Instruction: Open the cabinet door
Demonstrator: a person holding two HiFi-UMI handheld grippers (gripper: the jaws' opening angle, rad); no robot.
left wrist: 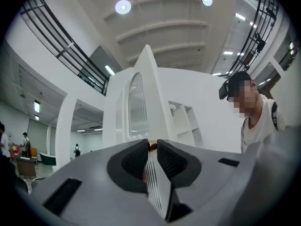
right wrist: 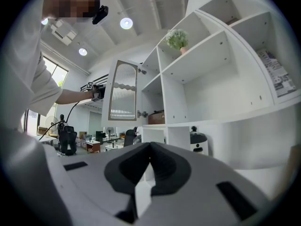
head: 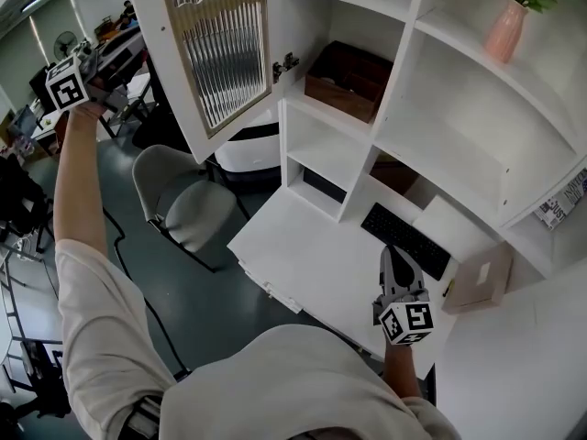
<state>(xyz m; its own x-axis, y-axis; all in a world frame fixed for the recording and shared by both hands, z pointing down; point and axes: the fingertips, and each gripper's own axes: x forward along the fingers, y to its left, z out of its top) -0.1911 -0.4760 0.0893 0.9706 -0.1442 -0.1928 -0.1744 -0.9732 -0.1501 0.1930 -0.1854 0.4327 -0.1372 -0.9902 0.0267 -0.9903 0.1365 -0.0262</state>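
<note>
The white cabinet door [head: 220, 53] with its ribbed glass pane stands swung wide open to the left of the shelf unit. My left gripper [head: 112, 97] is raised at arm's length by the door's free edge. In the left gripper view the door [left wrist: 136, 102] rises edge-on straight above the jaws, and the left gripper [left wrist: 153, 147] has its pads nearly together on a small brownish knob [left wrist: 150, 146]. The right gripper view shows the door [right wrist: 123, 91] and the left gripper [right wrist: 98, 92] at its mid-height. My right gripper [head: 396, 250] hovers over the desk, shut and holding nothing [right wrist: 149, 147].
A grey chair [head: 179, 200] stands below the open door, beside a white desk [head: 312, 255] with a black keyboard [head: 405, 238]. A brown box [head: 348, 81] sits in the opened compartment. A pink vase [head: 507, 27] stands on an upper shelf and a tan box [head: 479, 282] lies at the desk's right.
</note>
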